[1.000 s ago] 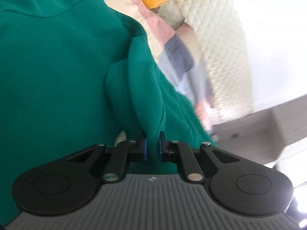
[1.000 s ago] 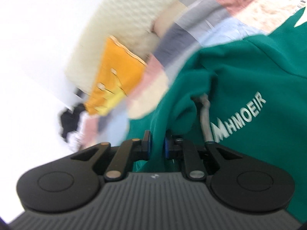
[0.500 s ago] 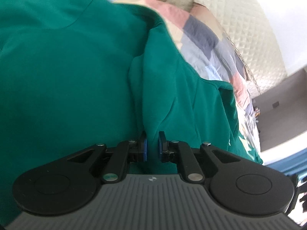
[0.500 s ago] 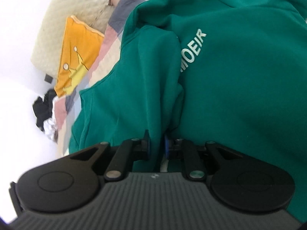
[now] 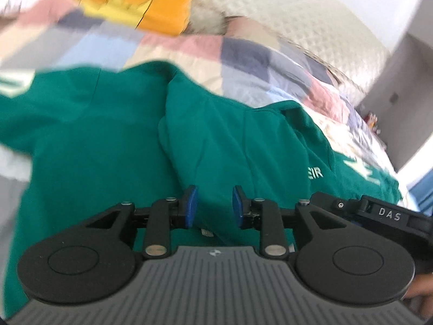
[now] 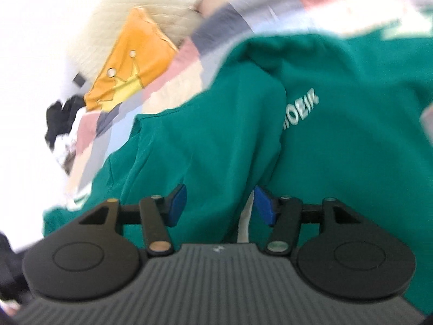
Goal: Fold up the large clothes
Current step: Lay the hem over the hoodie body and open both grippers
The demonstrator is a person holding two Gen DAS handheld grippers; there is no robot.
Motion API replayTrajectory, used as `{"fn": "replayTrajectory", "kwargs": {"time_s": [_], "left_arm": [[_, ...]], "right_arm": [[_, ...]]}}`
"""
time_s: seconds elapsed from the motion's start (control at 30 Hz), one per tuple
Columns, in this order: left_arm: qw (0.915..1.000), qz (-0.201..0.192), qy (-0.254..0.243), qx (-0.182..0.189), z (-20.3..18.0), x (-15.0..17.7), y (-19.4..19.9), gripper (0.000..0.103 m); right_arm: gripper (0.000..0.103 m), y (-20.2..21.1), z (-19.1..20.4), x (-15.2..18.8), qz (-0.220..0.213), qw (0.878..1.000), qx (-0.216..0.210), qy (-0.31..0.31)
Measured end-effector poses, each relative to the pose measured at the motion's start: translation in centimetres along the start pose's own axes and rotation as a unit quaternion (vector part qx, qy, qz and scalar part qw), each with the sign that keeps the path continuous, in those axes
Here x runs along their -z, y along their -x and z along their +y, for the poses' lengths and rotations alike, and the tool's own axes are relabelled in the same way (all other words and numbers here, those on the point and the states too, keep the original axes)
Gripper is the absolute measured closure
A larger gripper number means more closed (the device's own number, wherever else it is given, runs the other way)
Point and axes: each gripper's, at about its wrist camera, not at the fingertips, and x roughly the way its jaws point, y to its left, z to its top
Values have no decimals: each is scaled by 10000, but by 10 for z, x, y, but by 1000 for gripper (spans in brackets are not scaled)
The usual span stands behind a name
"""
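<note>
Green sweatshirt: large, white lettering at right, sleeve folded across the body; fills frame's centre, rumpled.

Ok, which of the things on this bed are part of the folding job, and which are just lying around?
Part of the job:
- green sweatshirt
- left gripper, jaws just opened off the fabric
- right gripper, likewise

Just lying about:
- orange crown cushion
- patchwork quilt
- dark clothes heap

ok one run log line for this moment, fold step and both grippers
step: fold laid, letting go | left gripper: open, jaws just opened | right gripper: open, jaws just opened | green sweatshirt: lying on patchwork bedspread
</note>
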Motion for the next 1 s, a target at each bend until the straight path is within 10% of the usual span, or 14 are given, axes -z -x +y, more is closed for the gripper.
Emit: {"fn": "replayTrajectory", "kwargs": {"time_s": [1.0], "left_arm": [[9879, -1131, -1051, 118, -91, 122, 208, 68]], "right_arm": [[44, 214, 28, 111, -1567, 9753, 413, 1502]]}}
